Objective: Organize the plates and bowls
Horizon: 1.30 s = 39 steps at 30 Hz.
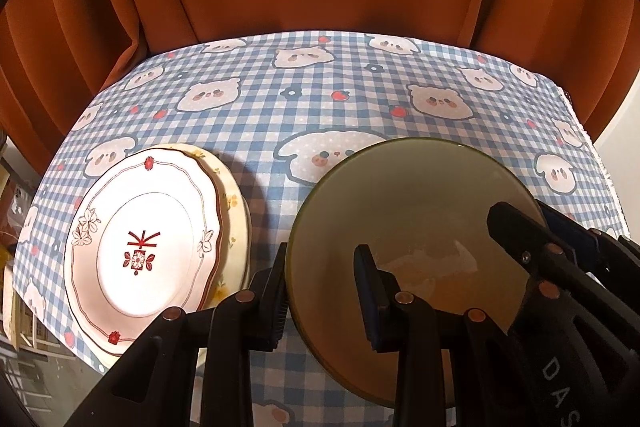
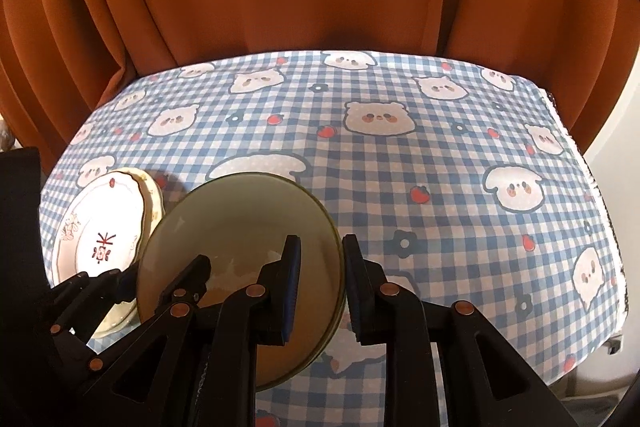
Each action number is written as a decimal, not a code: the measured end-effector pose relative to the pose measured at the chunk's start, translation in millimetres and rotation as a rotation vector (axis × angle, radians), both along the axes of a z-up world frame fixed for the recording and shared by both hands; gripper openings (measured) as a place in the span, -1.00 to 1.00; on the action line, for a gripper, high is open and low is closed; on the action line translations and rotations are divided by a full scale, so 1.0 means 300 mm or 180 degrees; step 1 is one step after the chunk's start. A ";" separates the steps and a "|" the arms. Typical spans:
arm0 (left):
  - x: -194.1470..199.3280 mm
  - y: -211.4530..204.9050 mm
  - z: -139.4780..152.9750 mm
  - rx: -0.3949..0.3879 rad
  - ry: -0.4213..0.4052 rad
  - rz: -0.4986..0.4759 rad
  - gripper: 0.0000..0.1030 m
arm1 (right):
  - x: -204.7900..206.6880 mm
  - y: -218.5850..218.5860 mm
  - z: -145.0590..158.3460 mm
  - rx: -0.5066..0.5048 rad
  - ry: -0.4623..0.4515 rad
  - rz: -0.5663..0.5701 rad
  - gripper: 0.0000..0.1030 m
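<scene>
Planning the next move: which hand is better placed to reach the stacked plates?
Left: the left gripper holds the green bowl on its rim next to the stacked plates; the right gripper holds the opposite rim.

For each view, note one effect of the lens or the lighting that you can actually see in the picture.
Left wrist view: fisheye bends the tablecloth's far edge into an arc, and the stacked plates cast a dark shadow to their right. Right wrist view: corners vignette to black, and the olive bowl shows a pale sheen on its inner wall.
</scene>
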State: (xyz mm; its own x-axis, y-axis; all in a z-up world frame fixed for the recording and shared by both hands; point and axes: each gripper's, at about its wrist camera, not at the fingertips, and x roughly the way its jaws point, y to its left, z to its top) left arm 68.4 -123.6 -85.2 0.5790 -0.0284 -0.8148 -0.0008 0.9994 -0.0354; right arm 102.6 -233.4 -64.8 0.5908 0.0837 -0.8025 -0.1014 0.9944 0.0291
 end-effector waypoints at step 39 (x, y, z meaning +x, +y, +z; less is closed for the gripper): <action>0.131 0.029 -0.085 -0.0644 0.0714 -0.0810 0.14 | 0.100 -0.071 -0.135 0.0641 0.0790 -0.0707 0.34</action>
State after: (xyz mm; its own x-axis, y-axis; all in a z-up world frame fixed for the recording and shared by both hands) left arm 107.8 -115.0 -110.7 0.3411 -0.3210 -0.8836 0.2160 0.9415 -0.2586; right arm 132.5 -254.7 -105.3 0.4021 0.1460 -0.9039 0.1506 0.9632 0.2226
